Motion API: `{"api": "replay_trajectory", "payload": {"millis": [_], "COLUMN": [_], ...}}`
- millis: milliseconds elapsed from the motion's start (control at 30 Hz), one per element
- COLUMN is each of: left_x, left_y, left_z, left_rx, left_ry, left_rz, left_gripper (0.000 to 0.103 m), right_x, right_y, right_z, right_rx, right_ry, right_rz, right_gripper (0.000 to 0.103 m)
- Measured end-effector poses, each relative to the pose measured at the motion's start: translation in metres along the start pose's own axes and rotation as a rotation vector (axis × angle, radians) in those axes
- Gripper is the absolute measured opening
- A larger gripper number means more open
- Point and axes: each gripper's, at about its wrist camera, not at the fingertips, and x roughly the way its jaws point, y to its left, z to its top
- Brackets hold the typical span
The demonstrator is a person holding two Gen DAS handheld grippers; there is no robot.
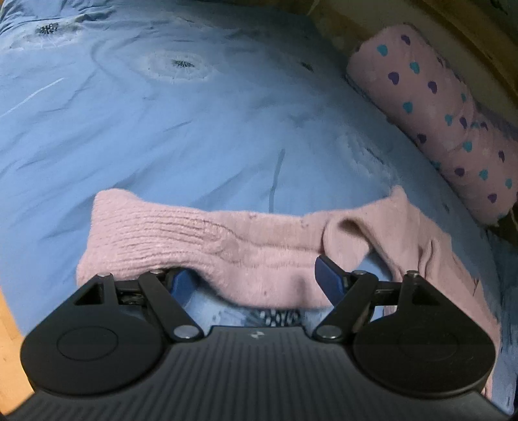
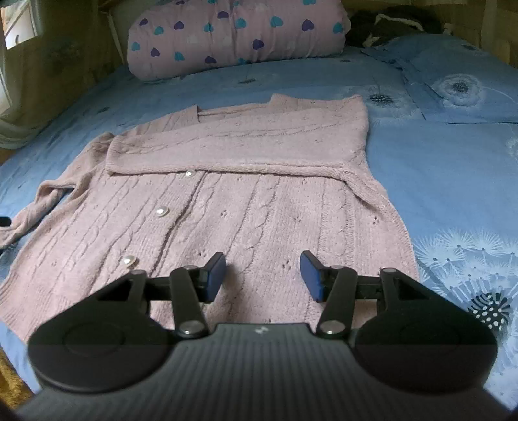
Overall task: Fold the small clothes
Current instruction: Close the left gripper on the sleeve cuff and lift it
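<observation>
While both grippers hover over the bed, the scene reads as follows.
Cardigan: pink cable-knit cardigan (image 2: 207, 207) lies flat on the blue bedspread (image 2: 453, 181), buttons up, one sleeve (image 2: 236, 142) folded across its chest.
Left gripper (image 1: 255, 285): jaws spread wide, the other sleeve (image 1: 194, 239) draped over the fingertips.
Right gripper (image 2: 263, 275): jaws apart, holding nothing, above the cardigan's hem.
Pillow: heart-print pillow (image 2: 233, 35) lies beyond the cardigan's collar.

A bed covered by a blue sheet (image 2: 453, 181) printed with white dandelions fills the room. A pink pillow (image 2: 233, 35) with hearts lies at its far edge against a wooden wall (image 2: 77, 48). Daylight enters a window (image 2: 19, 29) at left.
</observation>
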Motion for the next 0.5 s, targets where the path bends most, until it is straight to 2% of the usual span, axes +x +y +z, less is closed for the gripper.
{"api": "replay_trajectory", "payload": {"millis": [233,300,333,367,433,467,500], "left_x": [0.017,0.022,0.022,0.023,0.025,0.026,0.026], "left_y": [-0.003,-0.004,-0.003,-0.003,-0.002,0.0,0.001], "left_z": [0.008,0.01,0.011,0.012,0.015,0.018,0.022], "left_rx": [0.02,0.03,0.036,0.043,0.045,0.04,0.042], "left_ry": [-0.033,-0.036,-0.041,-0.044,-0.039,-0.038,-0.044], "left_rz": [-0.016,-0.012,-0.009,0.002,0.033,0.034,0.031], "left_gripper": [0.081,0.078,0.066,0.044,0.021,0.014,0.013], "right_x": [0.004,0.004,0.004,0.004,0.004,0.004,0.004], "right_y": [0.006,0.008,0.009,0.01,0.011,0.011,0.01], "right_z": [-0.002,-0.002,-0.003,-0.003,-0.003,-0.002,-0.001], "right_rx": [-0.046,-0.061,-0.067,-0.072,-0.074,-0.072,-0.068], "right_ry": [-0.006,-0.009,-0.012,-0.016,-0.024,-0.028,-0.031], "right_rz": [-0.02,-0.027,-0.03,-0.031,-0.03,-0.028,-0.025], "right_gripper": [0.053,0.053,0.053,0.053,0.053,0.053,0.053]}}
